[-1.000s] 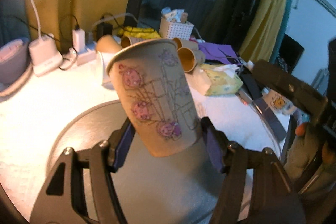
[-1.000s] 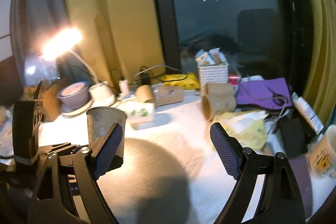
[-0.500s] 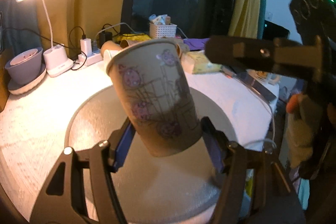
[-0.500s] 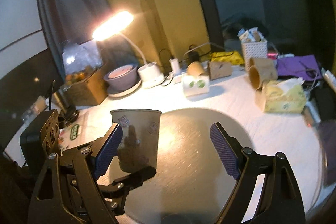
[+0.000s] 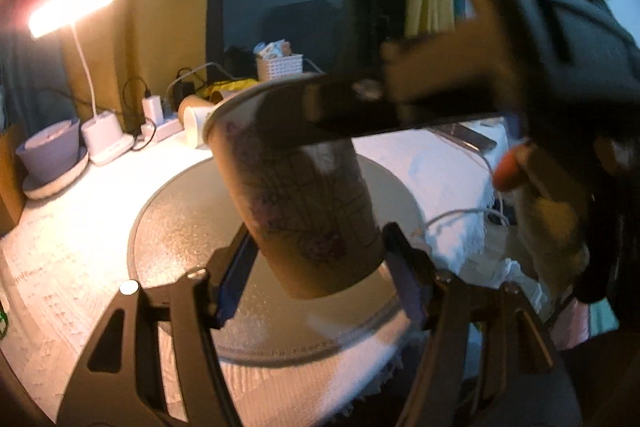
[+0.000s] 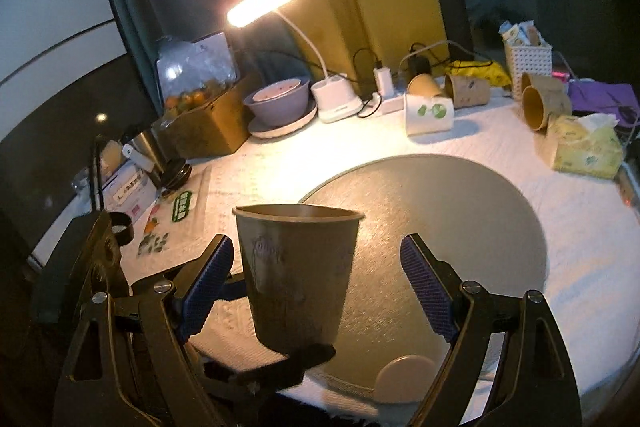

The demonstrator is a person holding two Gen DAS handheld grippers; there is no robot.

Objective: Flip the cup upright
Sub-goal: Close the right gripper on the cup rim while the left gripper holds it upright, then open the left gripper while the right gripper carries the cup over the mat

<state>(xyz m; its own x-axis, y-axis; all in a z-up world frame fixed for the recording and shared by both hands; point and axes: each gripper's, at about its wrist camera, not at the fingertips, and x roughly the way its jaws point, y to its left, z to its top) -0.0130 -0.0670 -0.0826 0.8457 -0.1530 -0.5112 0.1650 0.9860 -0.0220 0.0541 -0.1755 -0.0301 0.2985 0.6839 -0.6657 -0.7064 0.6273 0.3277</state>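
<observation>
A brown paper cup (image 5: 304, 203) with pink flower prints is held mouth up, tilted a little, by my left gripper (image 5: 320, 275), whose jaws are shut on its lower part above the round grey mat (image 5: 180, 227). In the right wrist view the same cup (image 6: 296, 267) stands upright between the open fingers of my right gripper (image 6: 316, 291), which touch nothing. The right gripper's arm crosses the left wrist view as a dark blurred bar (image 5: 400, 111) in front of the cup's rim.
At the table's back stand a lit desk lamp (image 6: 332, 95), a purple bowl (image 6: 280, 99), several paper cups lying on their sides (image 6: 468, 91), a white basket (image 6: 528, 59) and a tissue pack (image 6: 584, 147). A cardboard box (image 6: 208, 123) is at left.
The right gripper has swung in close around the held cup, and both views have turned left and downward. The cup stays in the left gripper's grip.
</observation>
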